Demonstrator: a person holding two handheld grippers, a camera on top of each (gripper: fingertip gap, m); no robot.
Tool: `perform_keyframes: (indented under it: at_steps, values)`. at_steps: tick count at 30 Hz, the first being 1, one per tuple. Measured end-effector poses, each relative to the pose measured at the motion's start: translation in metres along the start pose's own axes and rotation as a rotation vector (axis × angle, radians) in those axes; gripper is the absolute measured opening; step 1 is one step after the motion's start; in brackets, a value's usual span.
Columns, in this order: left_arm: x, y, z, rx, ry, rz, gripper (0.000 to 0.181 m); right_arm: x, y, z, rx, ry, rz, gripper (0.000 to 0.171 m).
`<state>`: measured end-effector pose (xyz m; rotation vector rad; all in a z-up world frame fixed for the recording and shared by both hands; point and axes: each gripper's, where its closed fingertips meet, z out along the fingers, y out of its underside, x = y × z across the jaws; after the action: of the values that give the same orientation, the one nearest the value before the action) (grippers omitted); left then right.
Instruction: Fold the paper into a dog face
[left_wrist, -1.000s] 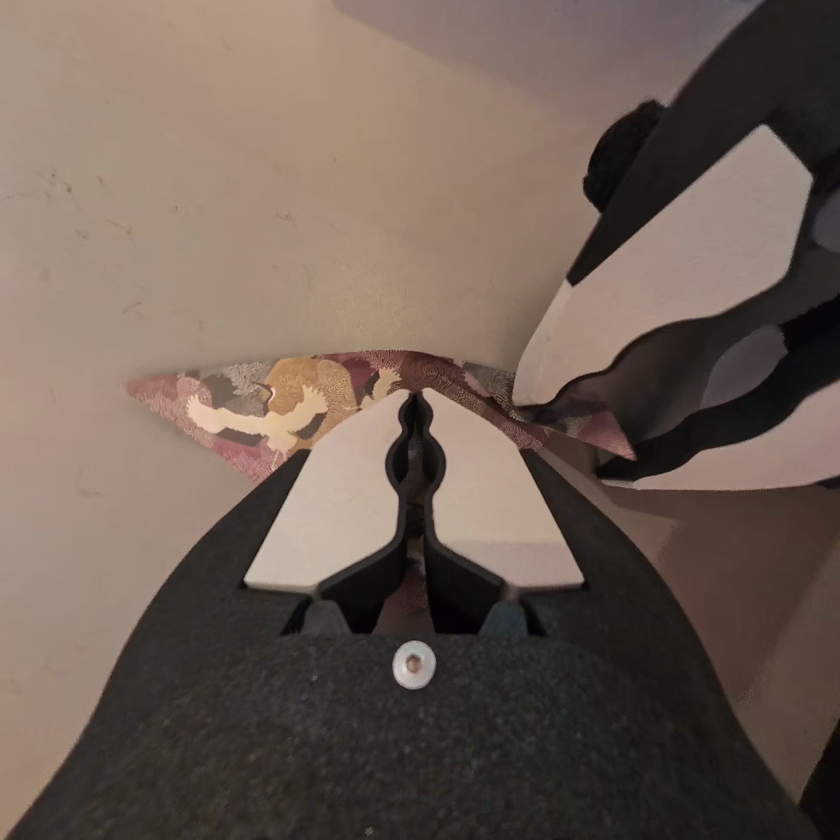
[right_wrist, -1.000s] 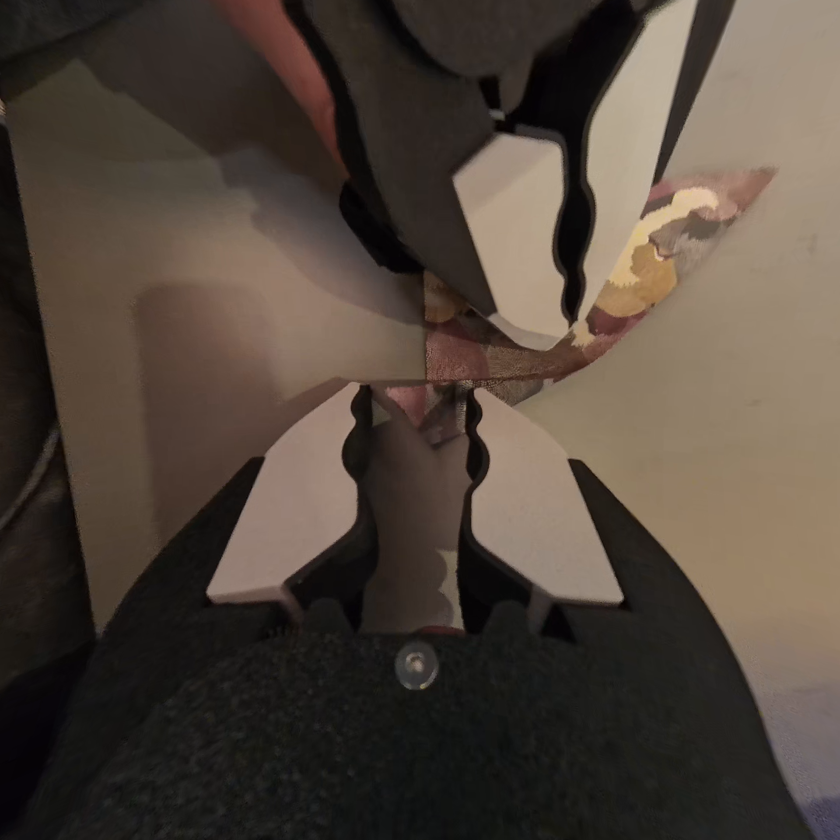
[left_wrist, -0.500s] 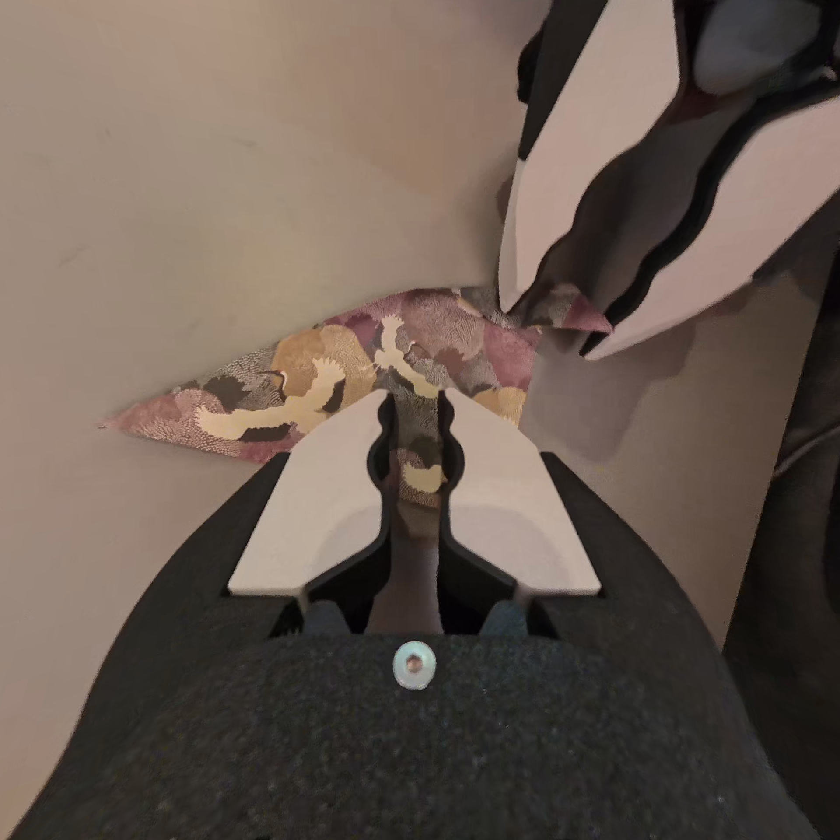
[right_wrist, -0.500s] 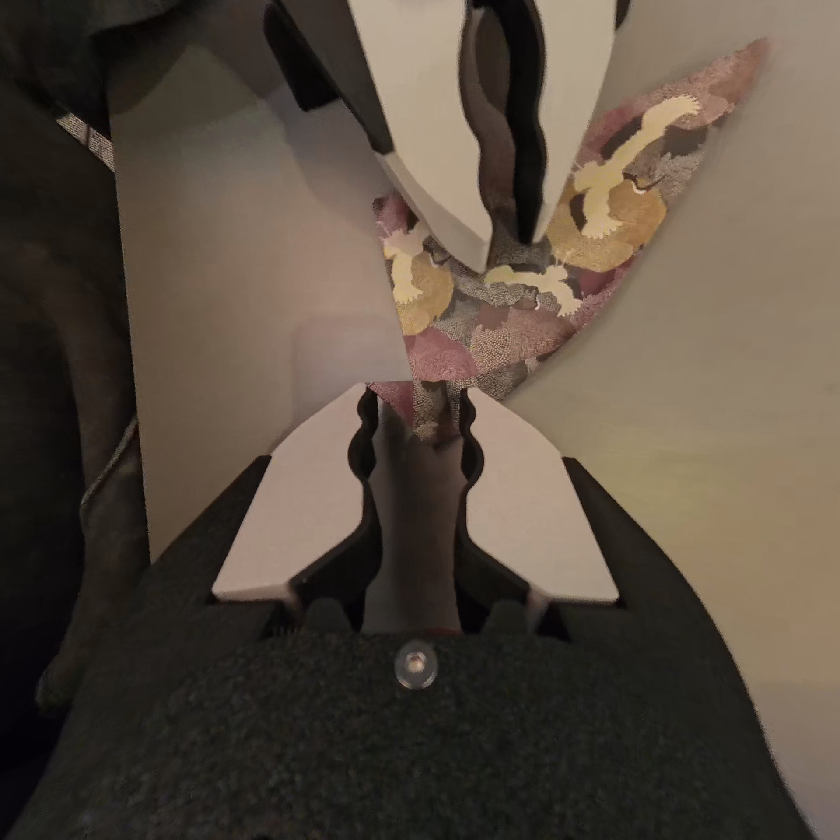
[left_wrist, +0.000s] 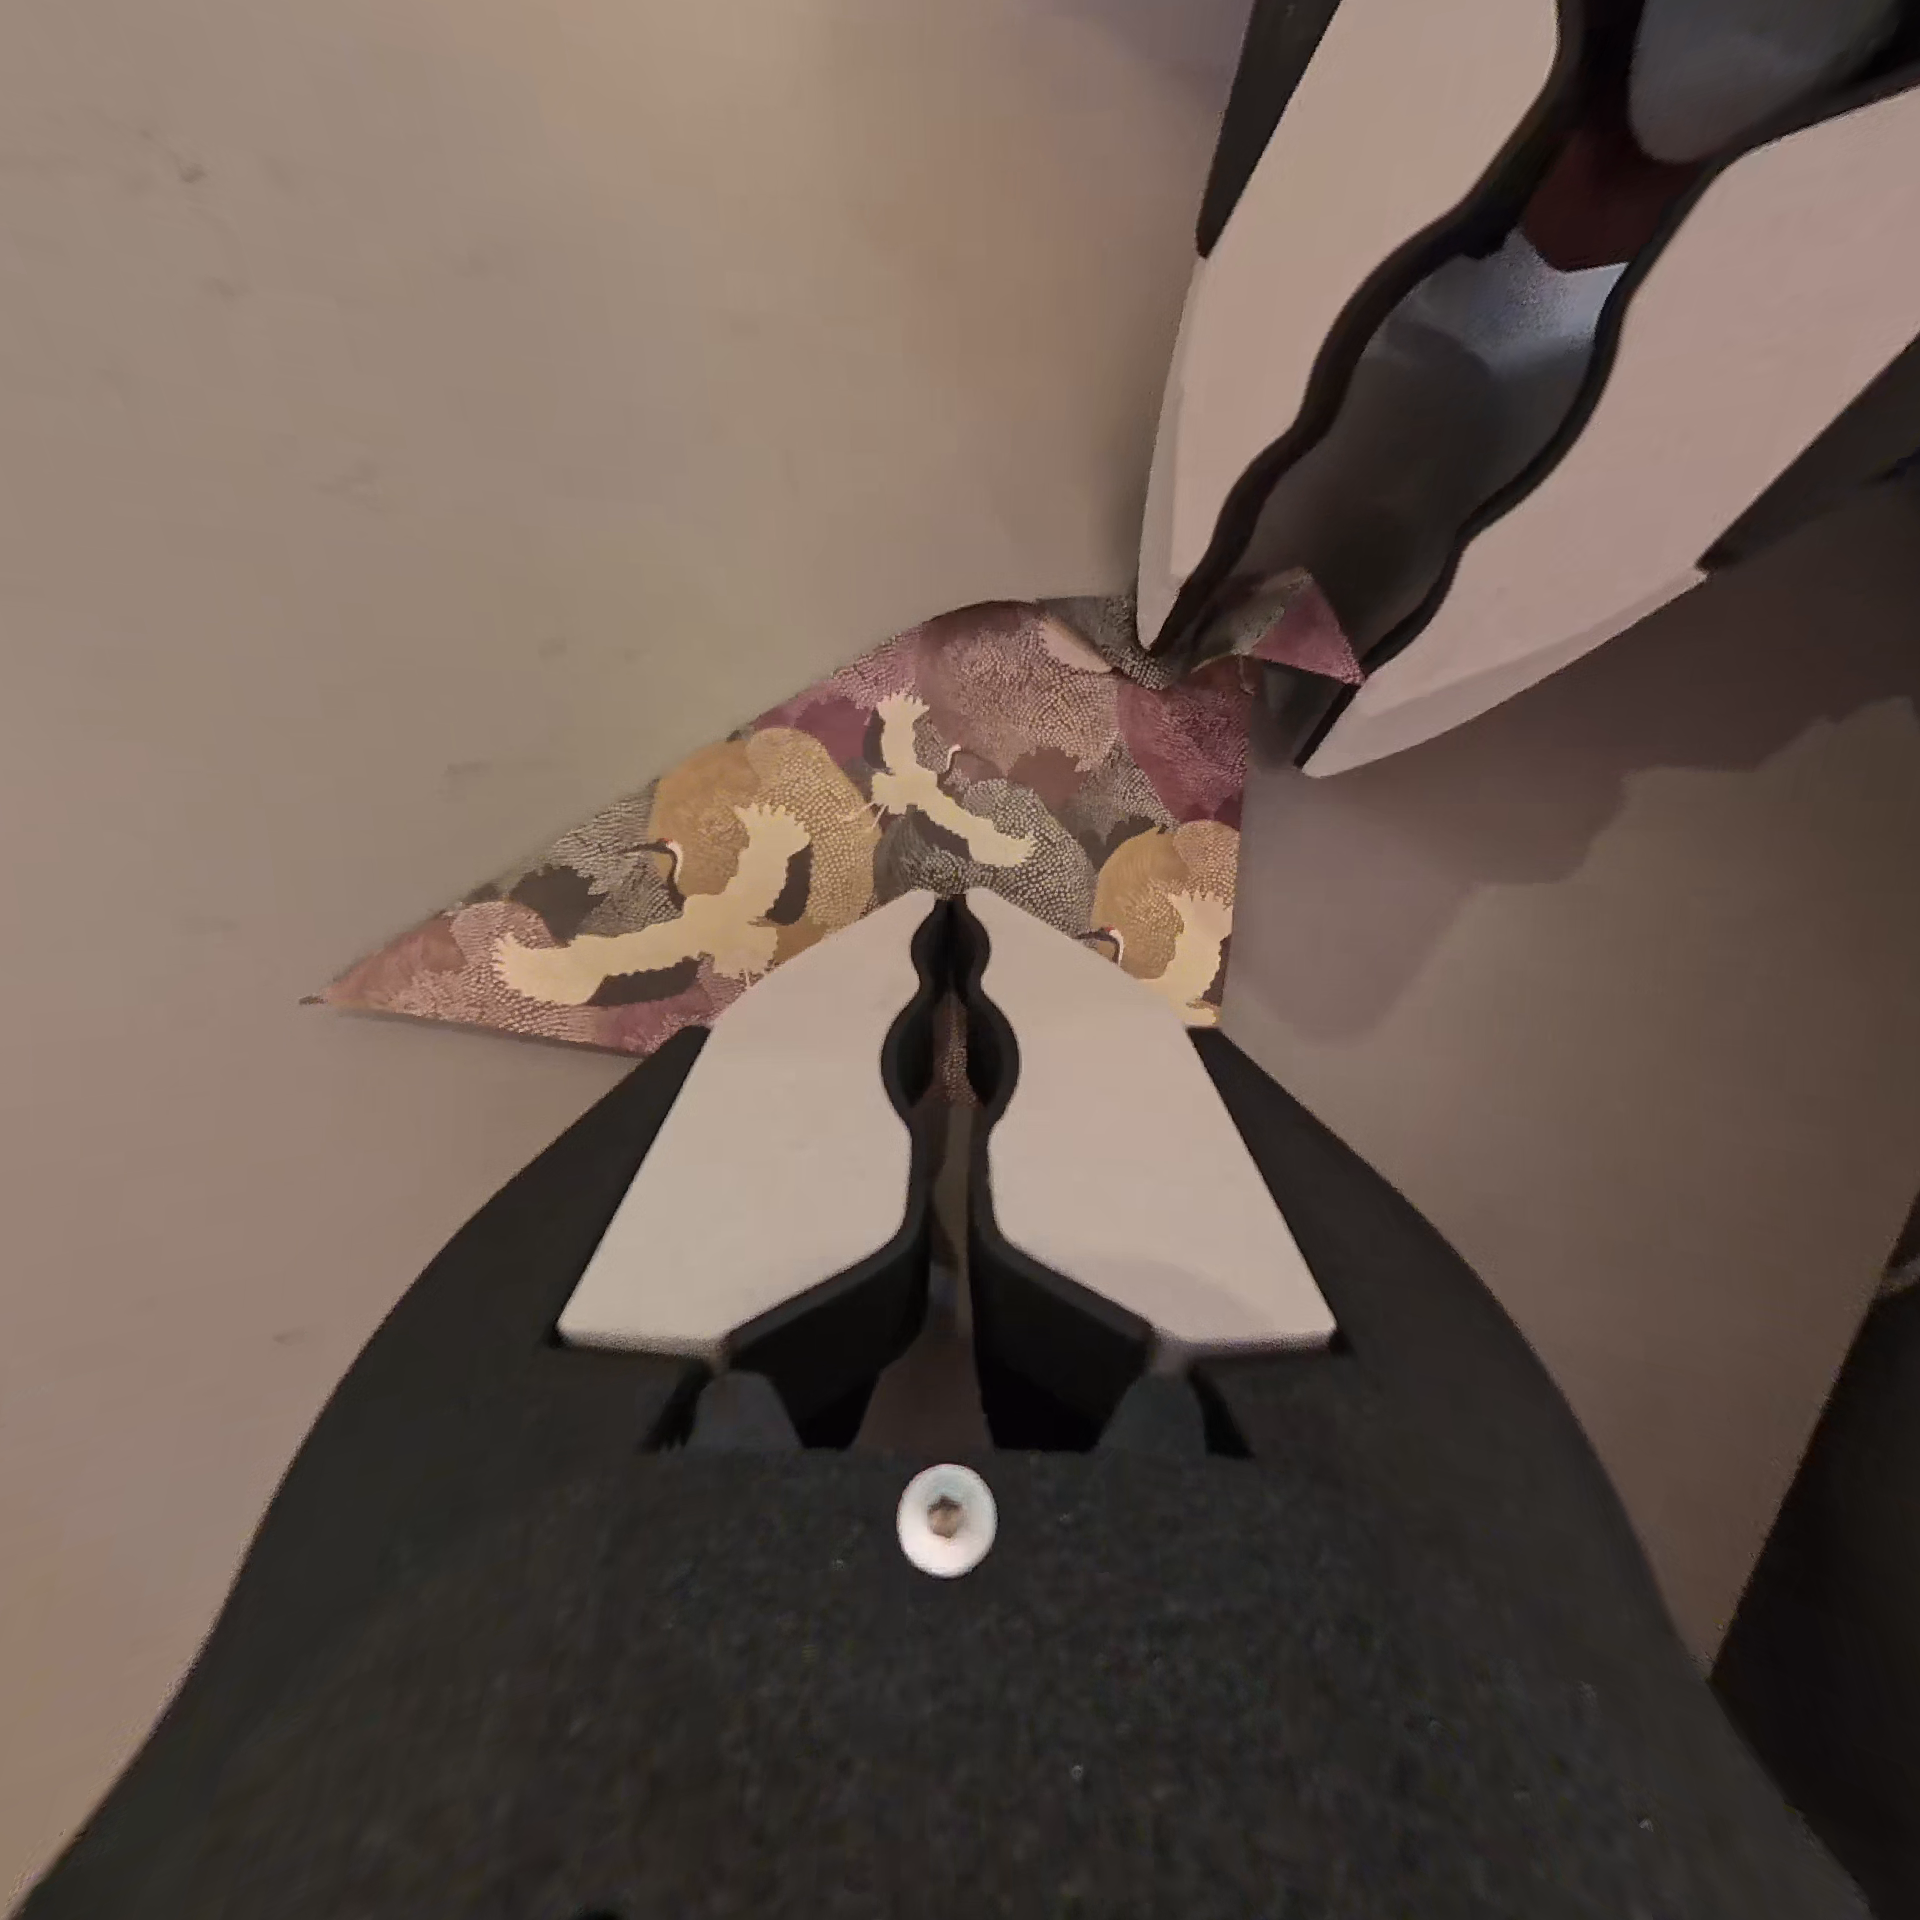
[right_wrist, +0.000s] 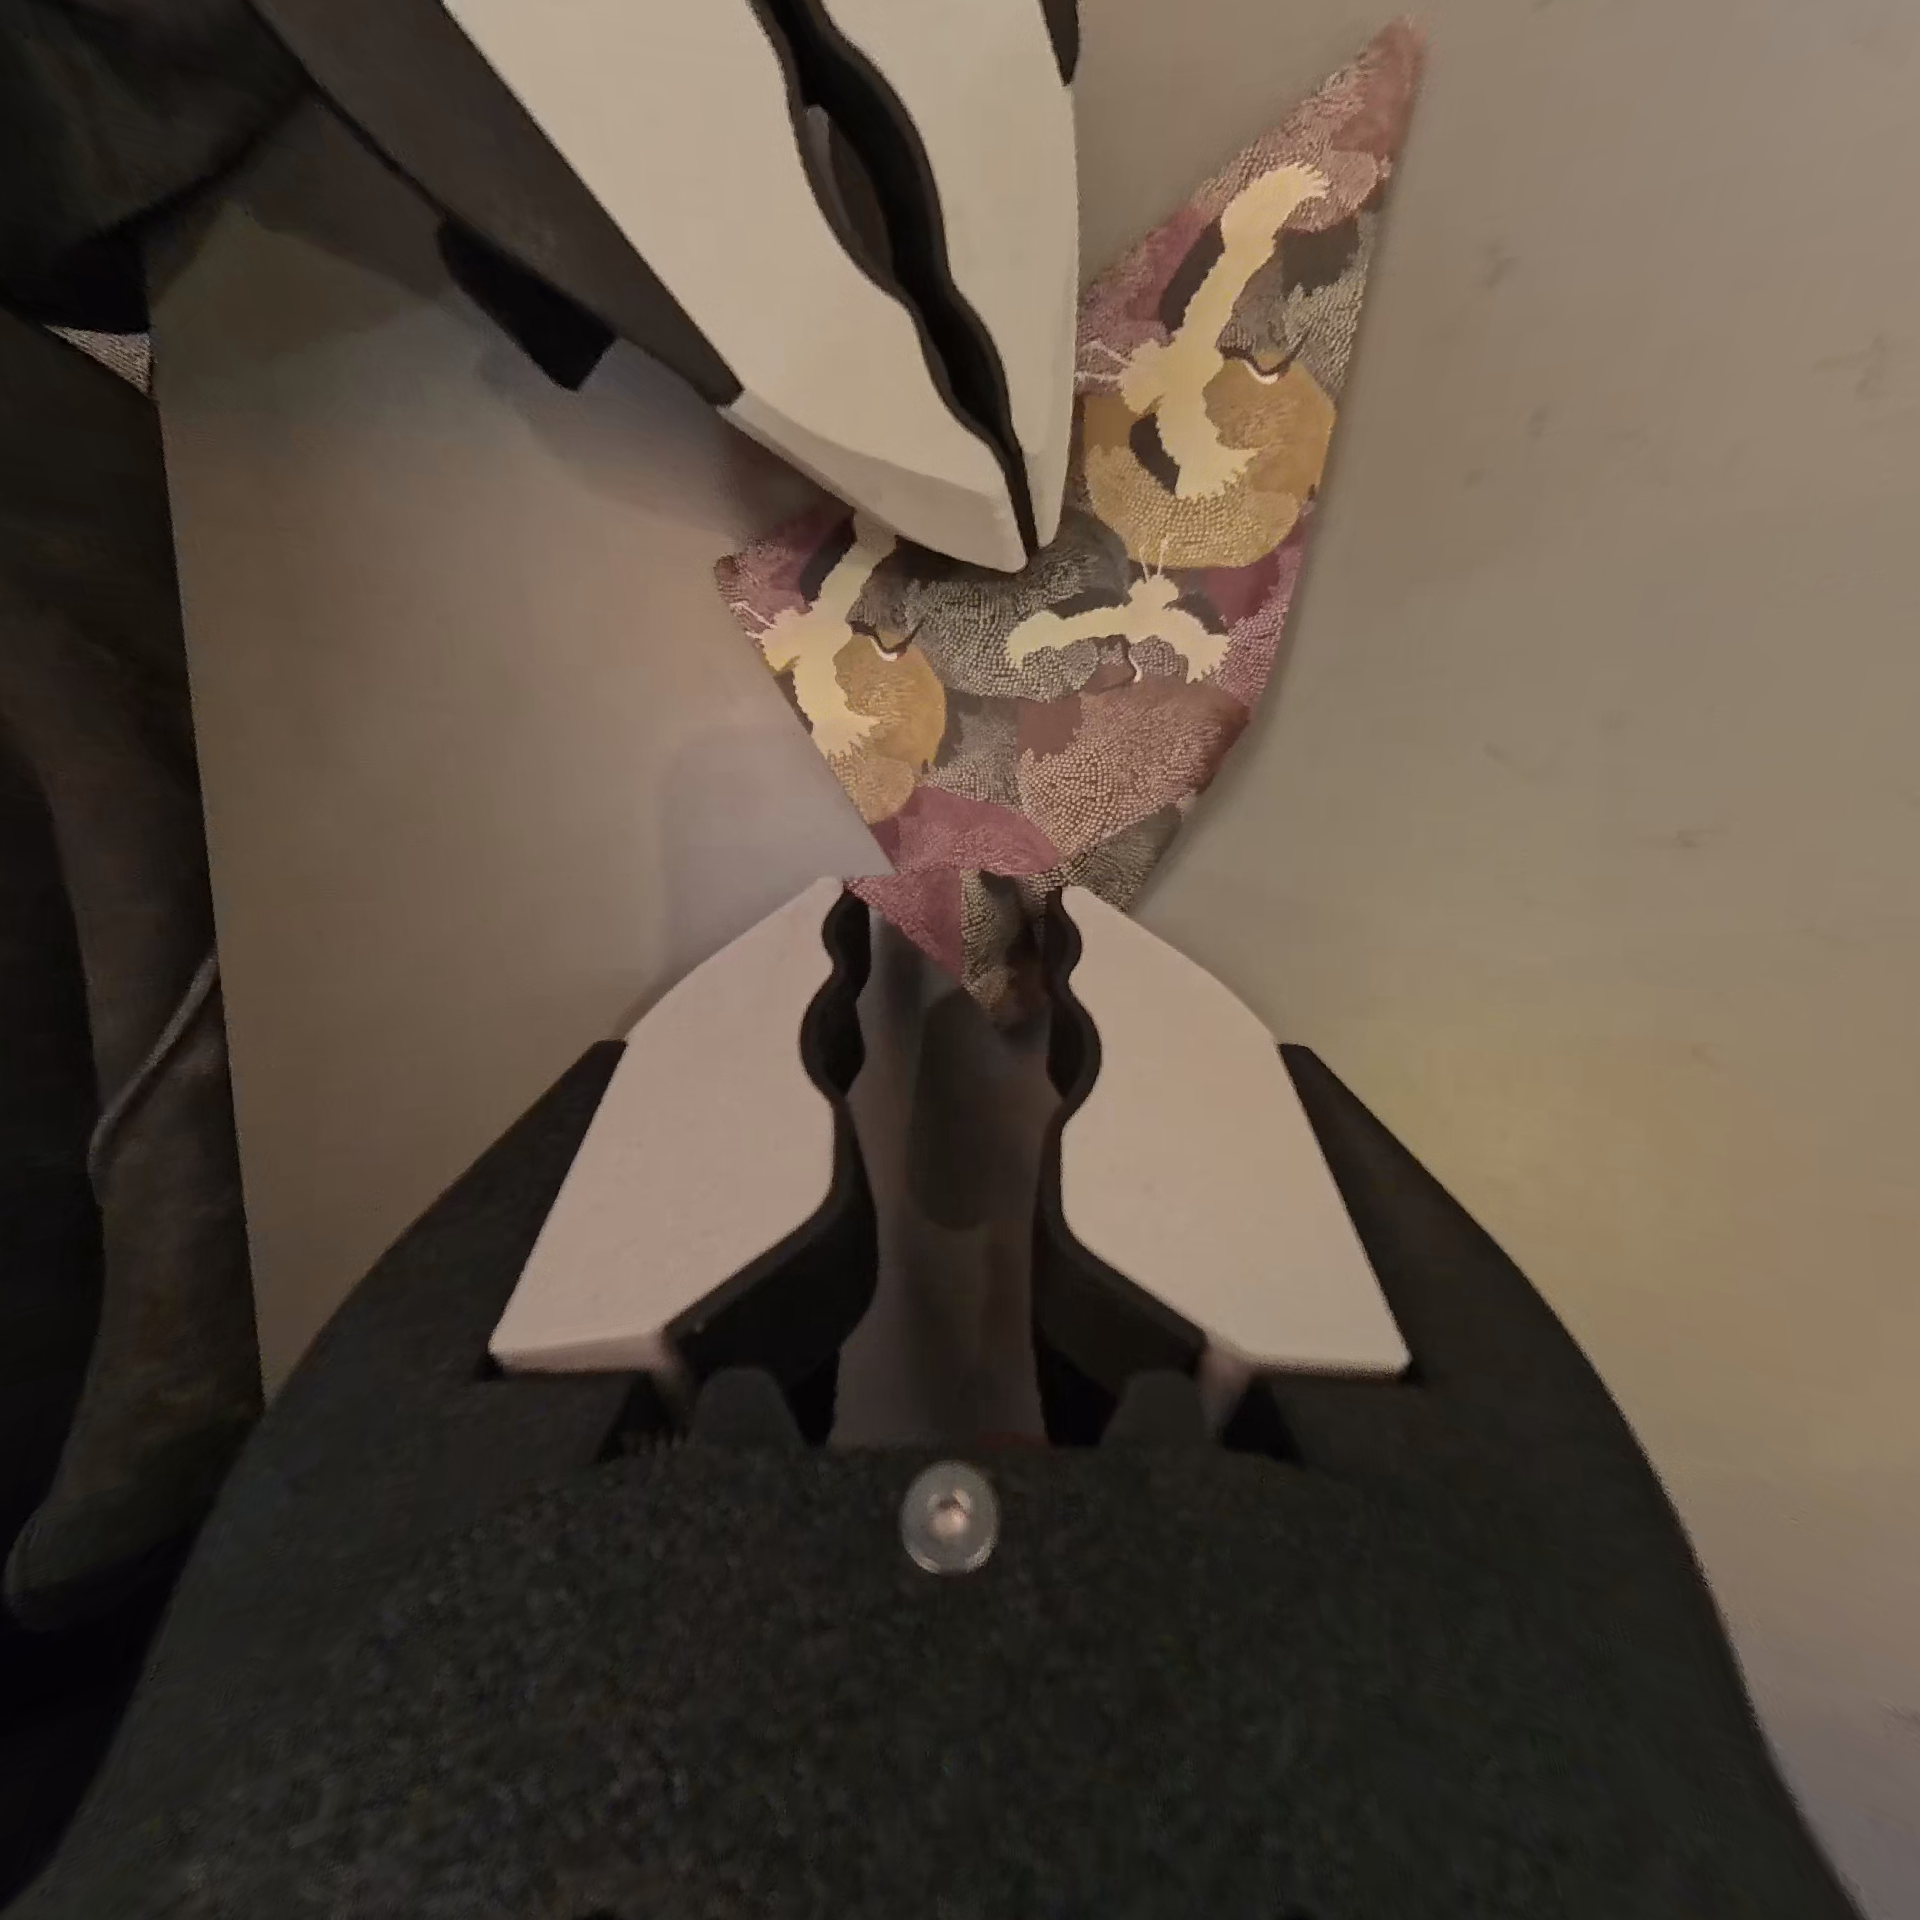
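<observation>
The paper (left_wrist: 966, 717) is patterned purple and gold with pale cranes and lies folded to a point on the pale table (left_wrist: 468, 416). A plain pale flap covers one side along a straight edge. My left gripper (left_wrist: 948, 906) is shut, its tips resting on the paper's middle; it also shows in the right wrist view (right_wrist: 1023, 551). My right gripper (right_wrist: 951, 909) is open, its fingers on either side of a raised corner of the paper (right_wrist: 1091, 769). It shows open in the left wrist view (left_wrist: 1236, 696).
The table's edge runs close by, with dark clothing (right_wrist: 83, 935) beyond it at the left of the right wrist view and at the lower right of the left wrist view (left_wrist: 1849, 1558). Bare table (right_wrist: 1610, 727) lies on the far side. Tip to tip, the grippers are about 6 centimetres apart.
My left gripper stood slightly open half a second ago and is shut again. The paper lies flatter, with more pattern showing. My right gripper stays open around the corner.
</observation>
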<state>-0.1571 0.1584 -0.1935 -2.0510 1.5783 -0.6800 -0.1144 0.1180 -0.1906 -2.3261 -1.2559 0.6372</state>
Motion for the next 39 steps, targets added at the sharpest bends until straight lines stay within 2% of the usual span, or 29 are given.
perform_keyframes:
  at_steps: [8,14,17,21,24,26,28,30,32,39]
  values:
    - [0.014,-0.008,0.009,0.021,-0.034,-0.045,0.0,-0.008,0.002,-0.001,-0.018,0.012,-0.003,0.042]
    - [0.015,-0.009,0.009,0.018,-0.062,-0.055,0.0,-0.005,0.007,-0.006,0.016,0.008,0.036,0.042]
    - [0.015,-0.009,0.009,0.021,-0.066,-0.053,0.0,0.0,0.007,-0.019,0.091,0.027,0.118,0.041]
    - [0.016,-0.008,0.009,0.023,-0.073,-0.046,0.0,0.033,0.02,-0.048,0.196,0.262,0.276,0.037]
    - [0.016,-0.008,0.009,0.027,-0.074,-0.046,0.0,0.027,0.038,-0.052,0.181,0.235,0.455,0.032]
    - [0.016,-0.008,0.009,0.03,-0.075,-0.05,0.0,0.017,0.039,-0.047,0.197,0.21,0.486,0.032]
    - [0.016,-0.008,0.009,0.03,-0.08,-0.051,0.0,0.011,0.038,-0.042,0.21,0.203,0.486,0.026]
    - [0.016,-0.008,0.009,0.029,-0.089,-0.054,0.0,0.01,0.037,-0.036,0.207,0.197,0.497,0.001]
    - [0.016,-0.009,0.01,0.028,-0.1,-0.066,0.0,0.013,0.037,-0.034,0.186,0.241,0.487,0.0]
    - [0.025,-0.012,0.013,0.046,-0.133,-0.153,0.0,0.037,0.023,-0.04,0.034,0.616,0.174,0.0]
